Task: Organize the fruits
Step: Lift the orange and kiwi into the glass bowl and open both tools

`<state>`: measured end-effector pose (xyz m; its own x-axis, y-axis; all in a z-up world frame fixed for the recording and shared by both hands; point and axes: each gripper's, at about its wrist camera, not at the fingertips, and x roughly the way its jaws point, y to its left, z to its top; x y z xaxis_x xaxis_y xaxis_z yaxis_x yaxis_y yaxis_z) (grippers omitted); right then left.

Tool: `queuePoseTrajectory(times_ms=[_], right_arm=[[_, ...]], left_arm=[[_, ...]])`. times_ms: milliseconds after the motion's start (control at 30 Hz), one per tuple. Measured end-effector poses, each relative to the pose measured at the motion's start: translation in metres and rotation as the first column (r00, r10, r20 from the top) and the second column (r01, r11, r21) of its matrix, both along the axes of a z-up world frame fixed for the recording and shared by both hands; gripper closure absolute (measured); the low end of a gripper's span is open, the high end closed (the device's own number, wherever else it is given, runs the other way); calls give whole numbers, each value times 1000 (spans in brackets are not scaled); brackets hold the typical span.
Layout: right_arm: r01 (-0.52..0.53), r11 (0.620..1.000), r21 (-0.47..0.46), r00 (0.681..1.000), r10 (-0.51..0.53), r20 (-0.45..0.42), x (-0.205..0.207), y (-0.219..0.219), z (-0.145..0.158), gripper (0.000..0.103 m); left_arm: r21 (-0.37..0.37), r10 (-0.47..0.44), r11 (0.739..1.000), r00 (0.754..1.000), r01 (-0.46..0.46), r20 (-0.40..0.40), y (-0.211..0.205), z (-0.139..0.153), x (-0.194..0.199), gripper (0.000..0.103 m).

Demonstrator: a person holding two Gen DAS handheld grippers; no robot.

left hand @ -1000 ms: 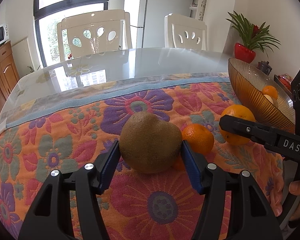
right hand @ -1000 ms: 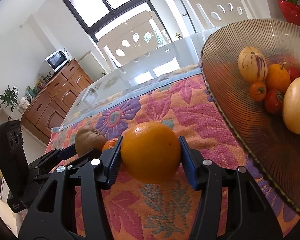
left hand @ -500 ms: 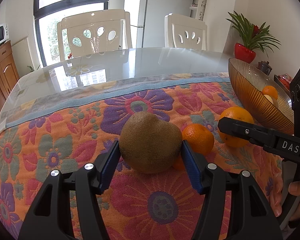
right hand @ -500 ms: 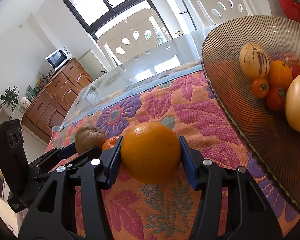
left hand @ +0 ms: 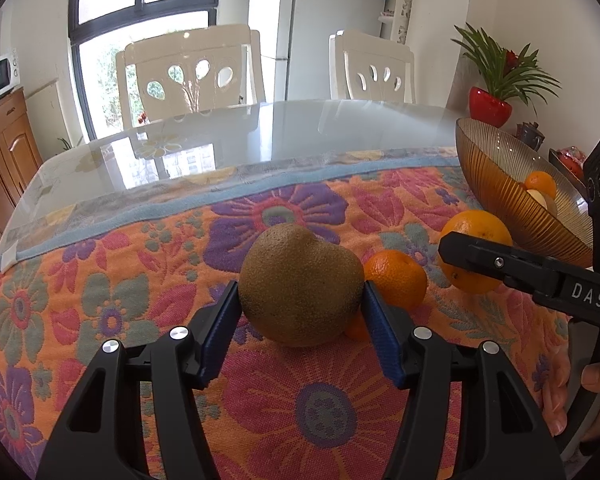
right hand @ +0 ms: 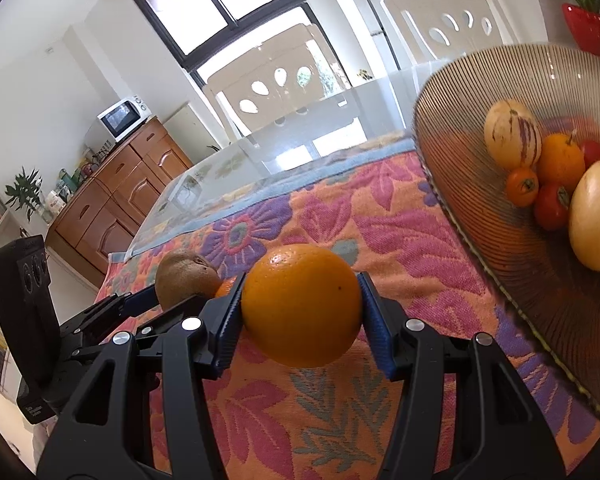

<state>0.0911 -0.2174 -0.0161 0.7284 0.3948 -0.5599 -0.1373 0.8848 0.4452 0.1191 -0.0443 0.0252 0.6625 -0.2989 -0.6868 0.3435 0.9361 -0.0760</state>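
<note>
Left wrist view: the left gripper (left hand: 300, 312) has its blue pads pressed on both sides of the brown kiwi-like fruit (left hand: 300, 288), which sits low over the floral cloth (left hand: 140, 280); I cannot tell if it is lifted clear.
Right wrist view: the right gripper (right hand: 300, 312) is clamped on the big orange (right hand: 300, 304), held above the cloth with its underside free.
Loose fruit: 1 small mandarin (left hand: 396, 278) lies on the cloth just beside the brown fruit, with a second orange piece half hidden under it.
Bowl: the ribbed amber bowl (right hand: 460, 184) stands to the right and already holds a striped pale fruit (right hand: 512, 134), small red and orange fruits and a yellow one (right hand: 598, 216).
Change over the last 1 second: the bowl has slid a little toward the right in the right wrist view and the orange sits slightly higher in the left wrist view, while the left gripper has barely moved.
Meaning for the task: I judge the orange is being carried toward the bowl first, with the brown fruit gripped and waiting; at least 3 fruits are not yet in.
</note>
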Motion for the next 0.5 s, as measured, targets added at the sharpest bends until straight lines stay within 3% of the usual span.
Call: queuePoseTrajectory(times_ms=[133,233,400,500], right_arm=[[-8,1000,-22,1000,8,19,-3,4,5,48],[-16,999,-52,999,18,26,-7,6,18,48],[-63,998,-21,997,64,44,-14,3,58,48],[-82,997,11,994,81,72,-17,-8,83,48]], left_arm=[[-11,42,999,999,-41,25,5,4,-3,44],[27,85,996,996,-85,22,6,7,-3,44],[29,115,993,993,-114,-8,0,34,-1,44],[33,111,993,994,-111,17,-12,55,-1,44]])
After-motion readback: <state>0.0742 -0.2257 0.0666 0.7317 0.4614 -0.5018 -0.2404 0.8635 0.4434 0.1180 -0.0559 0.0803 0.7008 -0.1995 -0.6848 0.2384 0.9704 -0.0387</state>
